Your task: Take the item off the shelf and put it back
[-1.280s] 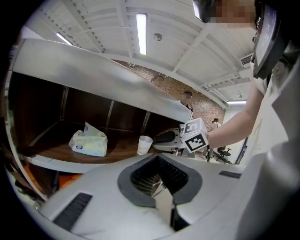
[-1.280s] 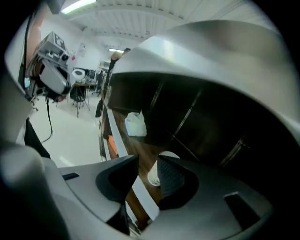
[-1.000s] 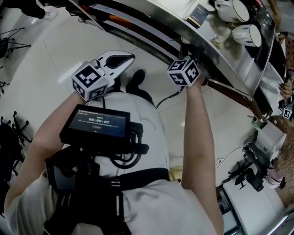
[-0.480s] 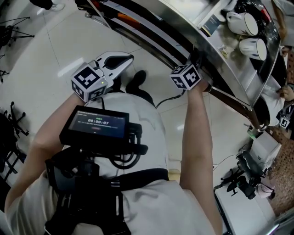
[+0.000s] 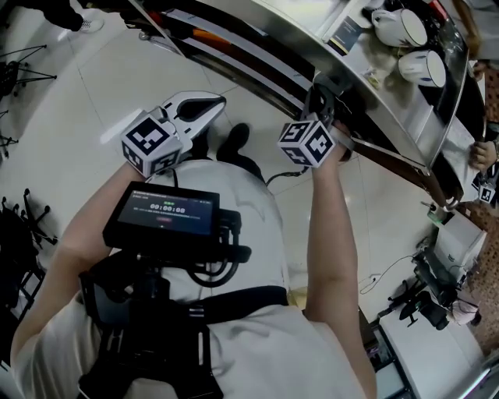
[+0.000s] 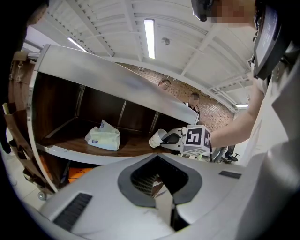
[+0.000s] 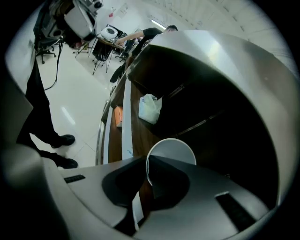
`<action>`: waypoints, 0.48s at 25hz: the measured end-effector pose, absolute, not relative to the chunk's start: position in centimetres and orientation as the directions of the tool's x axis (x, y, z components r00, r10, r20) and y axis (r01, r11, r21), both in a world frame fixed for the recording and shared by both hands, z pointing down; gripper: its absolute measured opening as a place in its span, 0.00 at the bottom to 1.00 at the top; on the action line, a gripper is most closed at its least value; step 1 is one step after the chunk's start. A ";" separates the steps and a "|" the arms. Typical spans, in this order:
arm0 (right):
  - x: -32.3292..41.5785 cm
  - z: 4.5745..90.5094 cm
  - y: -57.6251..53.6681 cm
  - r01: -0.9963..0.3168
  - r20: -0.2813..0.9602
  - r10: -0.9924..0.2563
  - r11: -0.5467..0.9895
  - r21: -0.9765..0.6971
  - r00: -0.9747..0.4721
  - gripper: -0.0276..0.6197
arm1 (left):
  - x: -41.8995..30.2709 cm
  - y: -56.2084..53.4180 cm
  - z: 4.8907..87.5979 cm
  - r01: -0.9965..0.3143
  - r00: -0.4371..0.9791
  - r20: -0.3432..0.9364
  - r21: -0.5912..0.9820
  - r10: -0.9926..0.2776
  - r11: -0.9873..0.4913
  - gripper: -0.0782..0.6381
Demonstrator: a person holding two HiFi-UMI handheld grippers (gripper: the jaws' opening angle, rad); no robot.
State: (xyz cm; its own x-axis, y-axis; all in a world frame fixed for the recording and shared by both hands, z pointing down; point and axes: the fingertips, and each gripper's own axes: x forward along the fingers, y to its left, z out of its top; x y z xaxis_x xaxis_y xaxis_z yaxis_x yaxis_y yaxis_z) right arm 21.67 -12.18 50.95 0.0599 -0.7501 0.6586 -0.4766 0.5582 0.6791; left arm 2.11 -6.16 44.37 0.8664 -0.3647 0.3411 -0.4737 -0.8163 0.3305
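A white paper cup [image 7: 171,149] lies on its side at the front of the wooden shelf board [image 6: 70,135], its mouth facing my right gripper view. My right gripper [image 7: 148,182] has just been closing and is shut on the cup's rim, one jaw inside the mouth and one outside. From the left gripper view the cup [image 6: 157,138] shows at the tip of the right gripper [image 6: 165,139]. In the head view the right gripper [image 5: 320,97] reaches under the steel shelf [image 5: 374,97], and the cup is hidden there. My left gripper [image 5: 214,100] hangs shut and empty in front of my chest.
A soft tissue pack [image 6: 103,137] lies further left on the same board, also in the right gripper view [image 7: 150,108]. White teapots [image 5: 399,21] stand on the shelf's upper level. A metal rail [image 7: 100,136] edges the shelf front. People and office chairs are behind.
My right hand with its marker cube has drawn slightly back from the shelf toward me. The left gripper has stayed where it was.
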 end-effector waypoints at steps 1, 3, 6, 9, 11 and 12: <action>21.0 50.7 -11.8 -0.492 0.666 -0.745 0.567 0.661 0.035 0.08 | 2.1 -6.2 44.3 -0.472 0.867 0.340 0.330 -0.363 -0.818 0.12; 19.5 50.2 -11.0 -0.495 0.676 -0.737 0.593 0.635 -0.017 0.08 | 2.0 -6.3 44.1 -0.466 0.870 0.338 0.326 -0.359 -0.823 0.12; 17.4 49.3 -9.7 -0.456 0.684 -0.724 0.642 0.617 -0.093 0.08 | 2.1 -6.5 43.7 -0.452 0.876 0.331 0.316 -0.350 -0.834 0.12; 15.2 48.4 -8.7 -0.436 0.688 -0.705 0.680 0.589 -0.171 0.08 | 1.8 -6.5 43.5 -0.443 0.881 0.324 0.311 -0.344 -0.841 0.12; 13.9 47.6 -8.2 -0.434 0.682 -0.699 0.694 0.575 -0.215 0.08 | 1.7 -6.6 43.3 -0.439 0.883 0.322 0.308 -0.342 -0.844 0.12; 13.2 47.0 -8.0 -0.433 0.675 -0.699 0.697 0.572 -0.235 0.08 | 1.7 -6.6 43.2 -0.436 0.885 0.317 0.305 -0.341 -0.847 0.12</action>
State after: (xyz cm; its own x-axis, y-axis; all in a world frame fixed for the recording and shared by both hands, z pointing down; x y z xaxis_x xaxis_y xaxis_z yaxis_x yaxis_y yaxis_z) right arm 13.19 -8.04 46.97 -0.2354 -0.6993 0.6750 -0.4327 0.6973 0.5715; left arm 1.70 -6.65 43.20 0.8847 -0.3414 0.3174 -0.4361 -0.8466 0.3049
